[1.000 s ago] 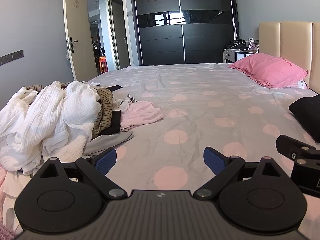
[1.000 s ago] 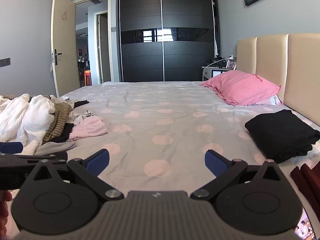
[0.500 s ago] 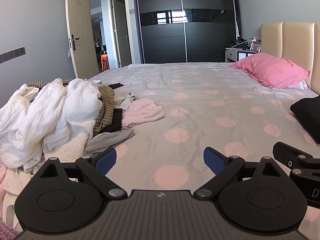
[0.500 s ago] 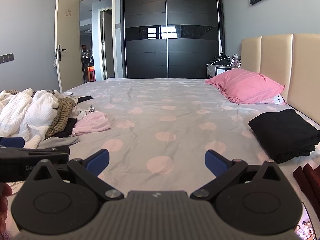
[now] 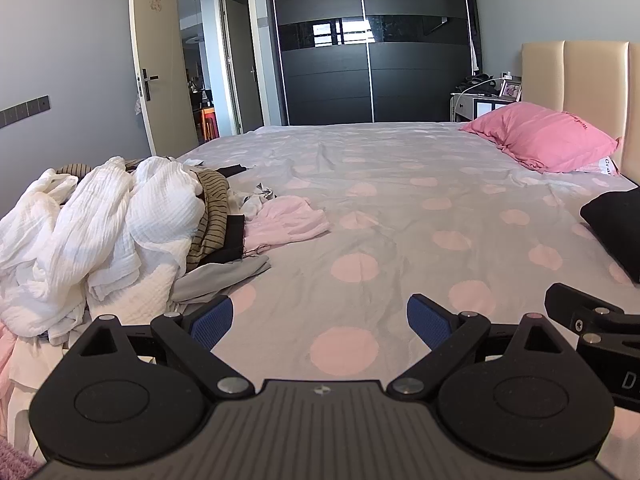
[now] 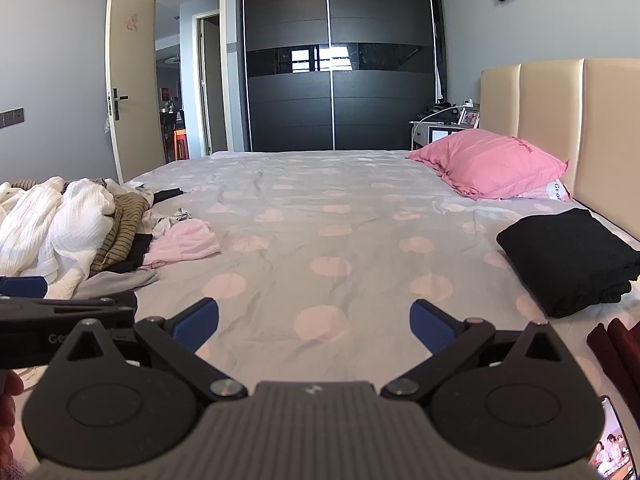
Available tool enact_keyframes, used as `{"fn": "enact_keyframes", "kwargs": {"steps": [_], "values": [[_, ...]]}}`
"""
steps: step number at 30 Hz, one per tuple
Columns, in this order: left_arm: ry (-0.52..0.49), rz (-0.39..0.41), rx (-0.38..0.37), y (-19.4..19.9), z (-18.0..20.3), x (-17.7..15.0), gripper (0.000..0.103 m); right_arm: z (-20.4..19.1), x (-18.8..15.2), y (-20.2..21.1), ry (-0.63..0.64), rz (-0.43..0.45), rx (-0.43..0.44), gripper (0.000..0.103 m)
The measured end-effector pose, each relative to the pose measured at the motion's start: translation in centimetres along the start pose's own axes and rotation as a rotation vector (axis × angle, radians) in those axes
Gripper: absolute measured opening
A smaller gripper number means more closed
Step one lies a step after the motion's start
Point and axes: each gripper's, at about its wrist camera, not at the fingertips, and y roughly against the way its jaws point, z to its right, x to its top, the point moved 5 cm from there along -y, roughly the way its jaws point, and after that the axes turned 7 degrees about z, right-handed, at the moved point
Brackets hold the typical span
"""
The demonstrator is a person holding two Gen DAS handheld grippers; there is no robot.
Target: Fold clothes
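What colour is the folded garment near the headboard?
Black; the right wrist view shows it best.

Left gripper (image 5: 320, 322) and right gripper (image 6: 314, 320): matte black linkage arms with silver pivot screws, blue textured fingertip pads (image 5: 426, 322), round black hubs either side of a grey ribbed central housing bearing a small emblem.

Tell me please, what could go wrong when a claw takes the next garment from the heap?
1. The crumpled white crinkle-cotton garment lies tangled over the brown striped top, so pulling one may drag several.
2. The small pale pink garment sits loose at the heap's edge and could be swept aside.
3. The open left claw and open right claw are close together and might collide.
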Motion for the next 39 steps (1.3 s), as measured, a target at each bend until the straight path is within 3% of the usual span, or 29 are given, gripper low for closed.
{"fn": "enact_keyframes", "kwargs": {"steps": [39], "values": [[-0.022,-0.025,-0.017,-0.23,-0.01,-0.49,0.096,0.19,-0.33,-0.48,0.009,-0.018,-0.006,0.103]]}}
